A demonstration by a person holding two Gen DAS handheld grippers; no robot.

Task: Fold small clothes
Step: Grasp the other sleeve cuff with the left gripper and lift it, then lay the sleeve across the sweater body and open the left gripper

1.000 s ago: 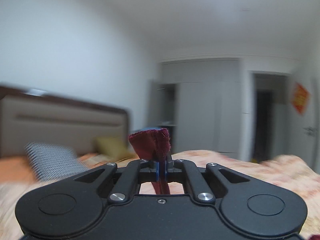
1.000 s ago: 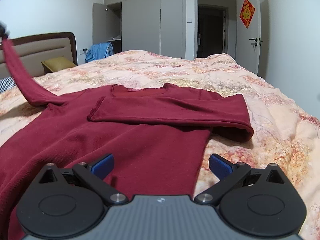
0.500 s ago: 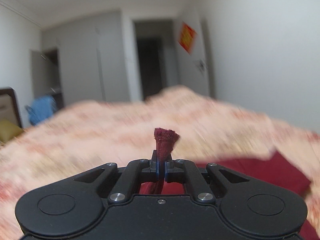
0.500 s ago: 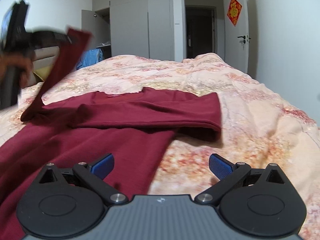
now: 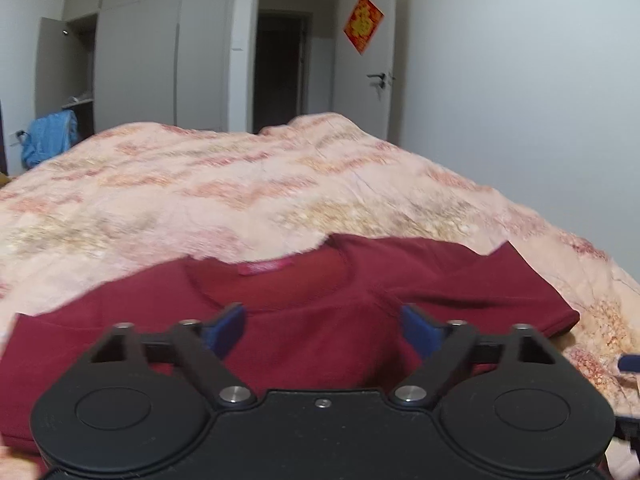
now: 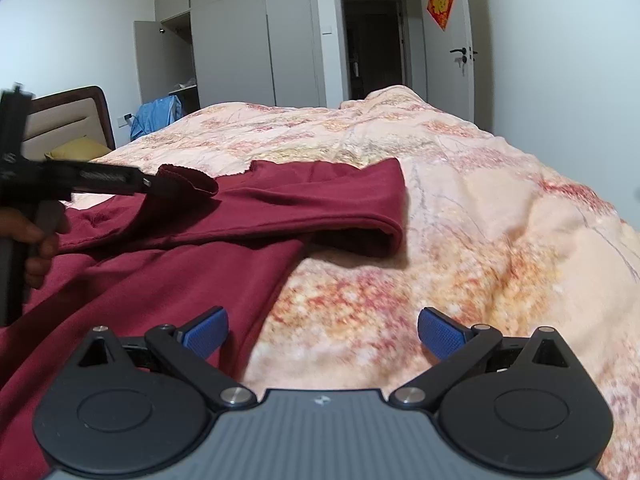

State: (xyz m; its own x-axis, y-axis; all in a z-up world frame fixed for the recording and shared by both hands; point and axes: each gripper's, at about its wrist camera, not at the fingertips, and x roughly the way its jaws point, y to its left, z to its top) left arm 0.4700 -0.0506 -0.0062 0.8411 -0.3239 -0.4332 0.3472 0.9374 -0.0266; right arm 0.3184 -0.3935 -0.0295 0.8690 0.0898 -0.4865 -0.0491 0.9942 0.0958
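Note:
A dark red long-sleeved shirt (image 5: 460,276) lies spread on the bed, neckline and label (image 5: 262,267) facing me. In the left wrist view my left gripper (image 5: 322,326) hovers just over the chest, its jaws opening wide, with only the flat shirt below them. From the right wrist view the left gripper (image 6: 146,182) points right, and the sleeve cuff (image 6: 188,180) hangs loose at its tip. The other sleeve (image 6: 320,204) is folded across the body. My right gripper (image 6: 322,336) is open and holds nothing, above the shirt's right edge (image 6: 160,280) and the bedspread.
A peach floral bedspread (image 6: 460,200) covers the whole bed. A headboard (image 6: 68,120) and yellow pillow (image 6: 76,150) are at far left, with a blue garment (image 6: 156,114) by the open wardrobe. A hand (image 6: 36,244) holds the left gripper's handle.
The left gripper swung down from high up, carrying the sleeve cuff over the shirt's chest, then opened and let the cuff go. The right gripper drifted slightly right.

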